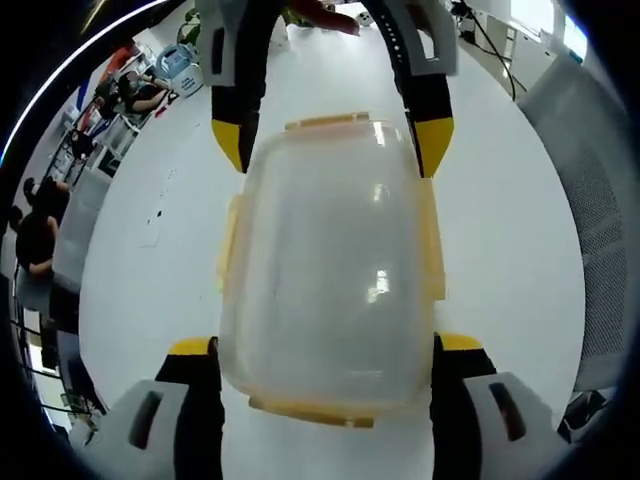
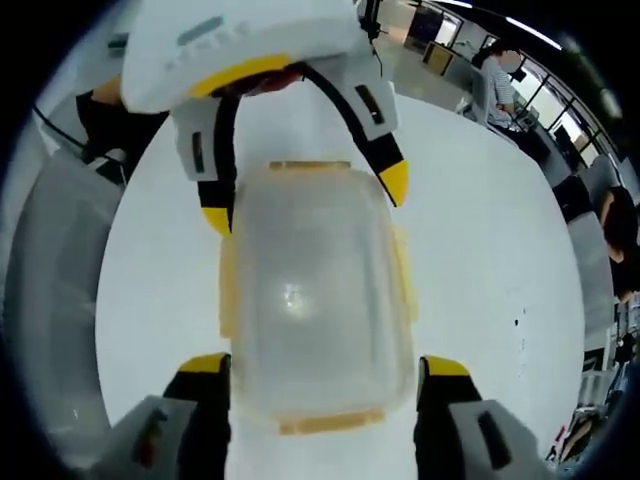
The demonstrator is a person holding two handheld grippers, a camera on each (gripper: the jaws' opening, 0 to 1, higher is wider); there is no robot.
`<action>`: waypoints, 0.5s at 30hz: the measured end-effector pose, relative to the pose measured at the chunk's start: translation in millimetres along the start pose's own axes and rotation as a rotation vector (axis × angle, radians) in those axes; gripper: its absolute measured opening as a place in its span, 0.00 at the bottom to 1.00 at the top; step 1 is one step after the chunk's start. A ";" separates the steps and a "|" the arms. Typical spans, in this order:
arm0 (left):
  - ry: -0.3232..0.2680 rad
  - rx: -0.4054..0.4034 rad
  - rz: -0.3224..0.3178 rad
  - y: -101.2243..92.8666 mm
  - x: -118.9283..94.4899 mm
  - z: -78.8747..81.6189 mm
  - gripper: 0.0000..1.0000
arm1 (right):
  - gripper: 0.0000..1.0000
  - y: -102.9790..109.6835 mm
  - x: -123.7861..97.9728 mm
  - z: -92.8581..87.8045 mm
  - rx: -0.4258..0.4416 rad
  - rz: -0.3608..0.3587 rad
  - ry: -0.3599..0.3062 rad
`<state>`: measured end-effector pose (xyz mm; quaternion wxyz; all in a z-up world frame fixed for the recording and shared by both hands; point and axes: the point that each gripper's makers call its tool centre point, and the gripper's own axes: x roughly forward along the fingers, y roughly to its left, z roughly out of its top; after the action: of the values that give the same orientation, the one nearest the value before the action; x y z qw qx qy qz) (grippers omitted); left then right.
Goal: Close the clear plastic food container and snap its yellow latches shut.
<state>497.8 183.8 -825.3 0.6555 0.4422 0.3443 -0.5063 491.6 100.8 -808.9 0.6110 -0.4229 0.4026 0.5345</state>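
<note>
Clear plastic container (image 1: 325, 265), lid on, yellow latches (image 1: 432, 245) along edges, lies centre frame on white bench (image 1: 500, 230). Left claw (image 1: 325, 348) spread wide, straddling near end. Right claw (image 1: 330, 140) enters from top, likewise apart, flanking far end.
</note>
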 end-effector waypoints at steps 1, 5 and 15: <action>-0.001 0.001 0.003 0.7 0.0 -0.6 0.87 | 0.77 0.4 -1.1 0.3 0.000 -0.002 -0.003; -0.012 -0.022 0.014 1.5 -4.4 -2.4 0.90 | 0.80 -0.1 -4.1 2.2 0.005 -0.019 -0.025; -0.033 -0.050 0.048 -0.9 -18.0 -4.9 0.90 | 0.82 6.4 -12.6 -4.2 0.037 -0.046 -0.044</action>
<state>492.4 194.8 -811.1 0.6838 0.4253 0.3352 -0.4890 483.7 93.3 -798.8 0.6396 -0.4089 0.3890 0.5220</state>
